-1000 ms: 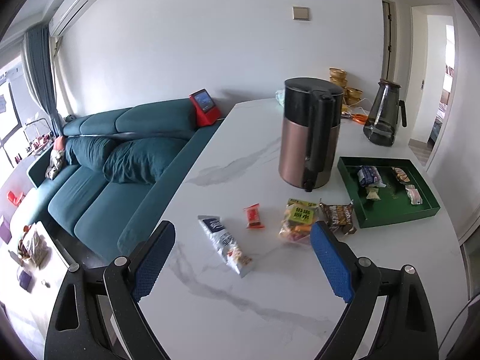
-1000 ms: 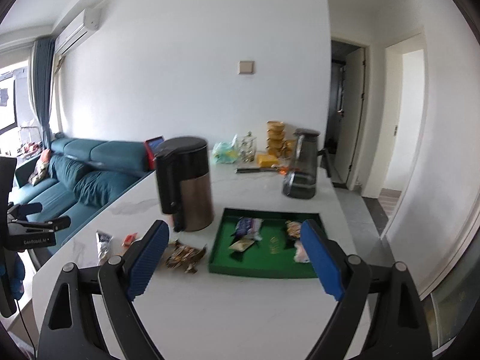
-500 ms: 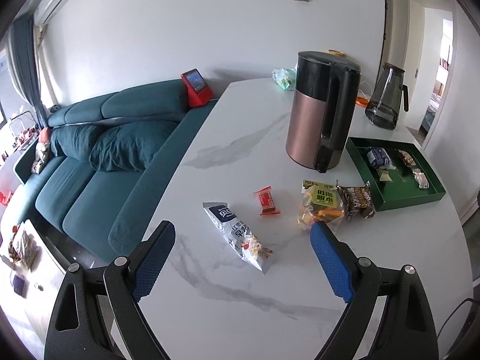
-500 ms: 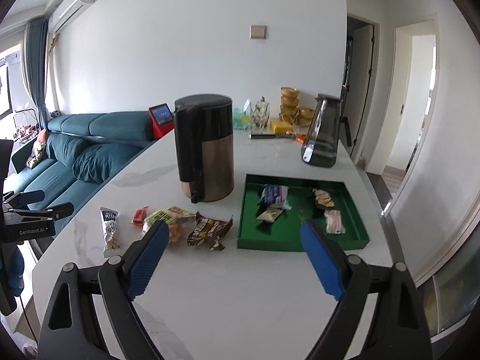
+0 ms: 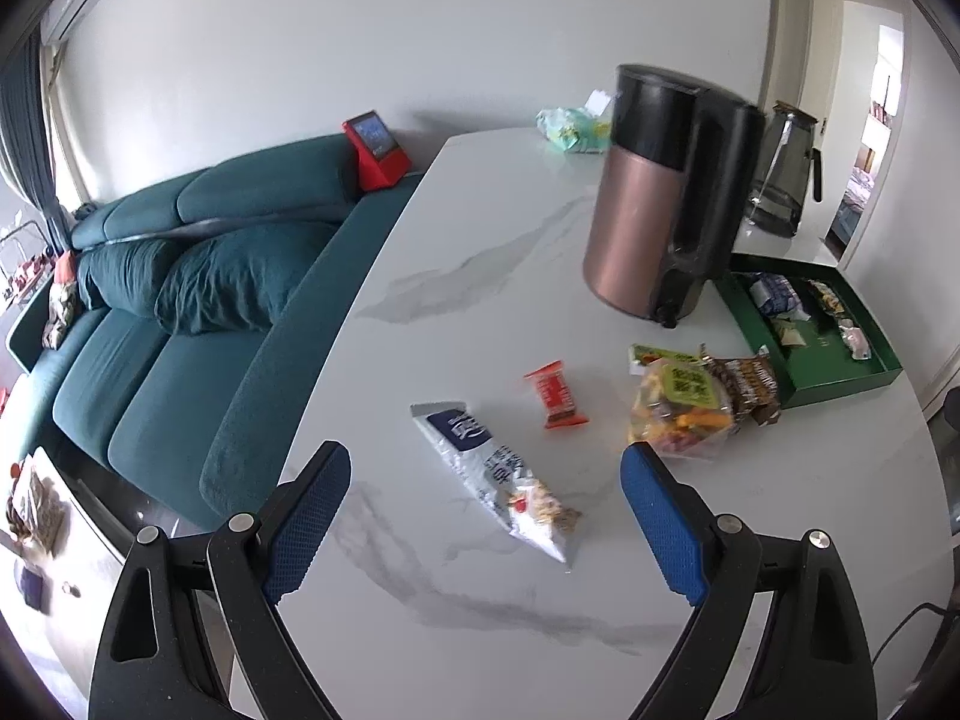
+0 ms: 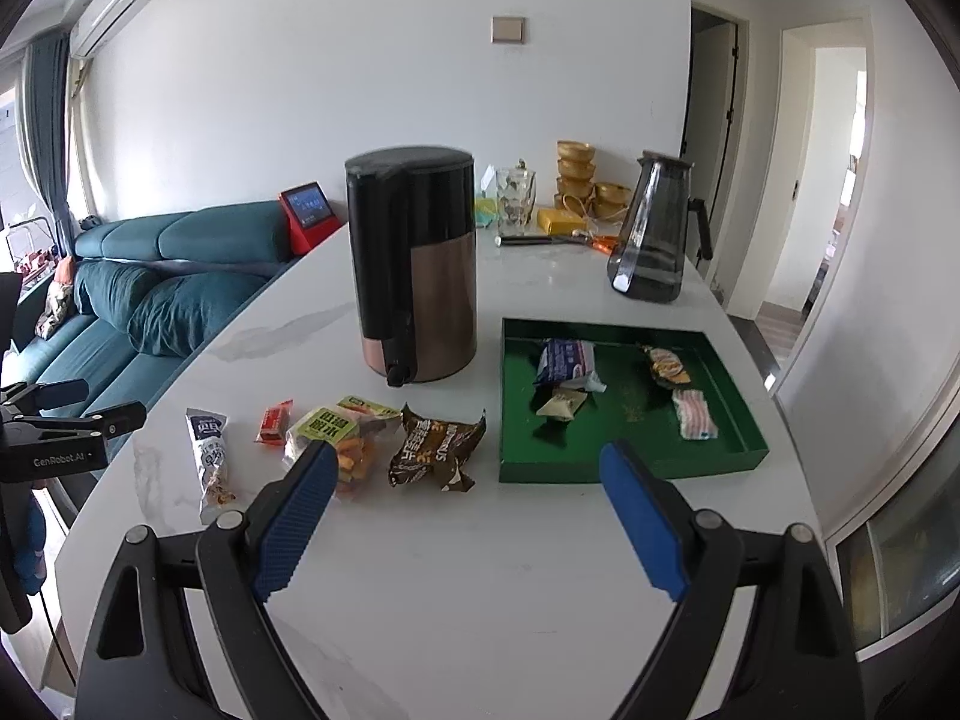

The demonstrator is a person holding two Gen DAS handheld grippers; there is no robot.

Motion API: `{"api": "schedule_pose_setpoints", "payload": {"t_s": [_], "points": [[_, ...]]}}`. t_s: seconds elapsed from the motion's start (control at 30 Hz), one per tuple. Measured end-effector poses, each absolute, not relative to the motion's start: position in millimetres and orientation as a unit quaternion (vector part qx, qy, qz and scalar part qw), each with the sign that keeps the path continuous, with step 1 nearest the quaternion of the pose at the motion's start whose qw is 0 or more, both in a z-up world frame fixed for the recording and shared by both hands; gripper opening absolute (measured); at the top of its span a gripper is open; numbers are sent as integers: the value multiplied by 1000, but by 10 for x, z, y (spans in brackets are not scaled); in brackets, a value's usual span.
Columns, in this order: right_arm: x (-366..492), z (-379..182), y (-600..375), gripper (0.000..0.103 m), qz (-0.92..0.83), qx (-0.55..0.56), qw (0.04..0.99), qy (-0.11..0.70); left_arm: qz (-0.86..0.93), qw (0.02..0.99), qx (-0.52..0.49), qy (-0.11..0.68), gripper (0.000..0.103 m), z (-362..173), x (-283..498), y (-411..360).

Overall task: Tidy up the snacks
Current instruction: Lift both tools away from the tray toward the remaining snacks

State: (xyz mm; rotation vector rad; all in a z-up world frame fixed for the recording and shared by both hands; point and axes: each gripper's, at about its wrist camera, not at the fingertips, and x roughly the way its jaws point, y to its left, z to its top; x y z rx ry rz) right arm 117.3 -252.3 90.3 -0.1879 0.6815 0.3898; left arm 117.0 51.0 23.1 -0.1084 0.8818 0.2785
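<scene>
Left hand-held gripper [image 5: 486,522]: jaws wide apart, nothing held, now lower and nearer the counter [image 5: 456,252] than a second ago, with the white packet [image 5: 495,480] grown larger and lying between the blue pads. Right hand-held gripper [image 6: 468,516]: also spread and empty, likewise closer in than before, brown packet [image 6: 435,447] just beyond the pads at 12 o'clock. Both approaching loose snacks, so probably the start of two pick-ups; no contact yet.

Four snacks out on the counter, in a rough row. From the left view: white packet long and flat, dark blue label at its far end, clear window of nuts at its near end, lying slantwise. Small red packet [image 5: 555,393] just beyond at 1 o'clock, apart from it. Clear bag [image 5: 681,405] with a green label and orange pieces at 2 o'clock, touching the crumpled brown one beside it. Green tray [image 6: 630,465] at 1 o'clock from the right gripper, already holding four small packets, well spread. Kettle [image 6: 414,267] upright behind the row, close to the tray's left edge.
</scene>
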Motion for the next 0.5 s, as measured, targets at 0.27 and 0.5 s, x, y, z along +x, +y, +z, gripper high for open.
{"api": "schedule_pose_setpoints", "payload": {"t_s": [0.27, 0.5], "points": [[1304, 538, -2343, 103, 190, -90, 907, 366, 150, 875, -77, 453, 89, -51, 1189, 826], [1412, 336, -2166, 103, 207, -78, 896, 384, 142, 861, -104, 477, 89, -236, 1291, 856]]}}
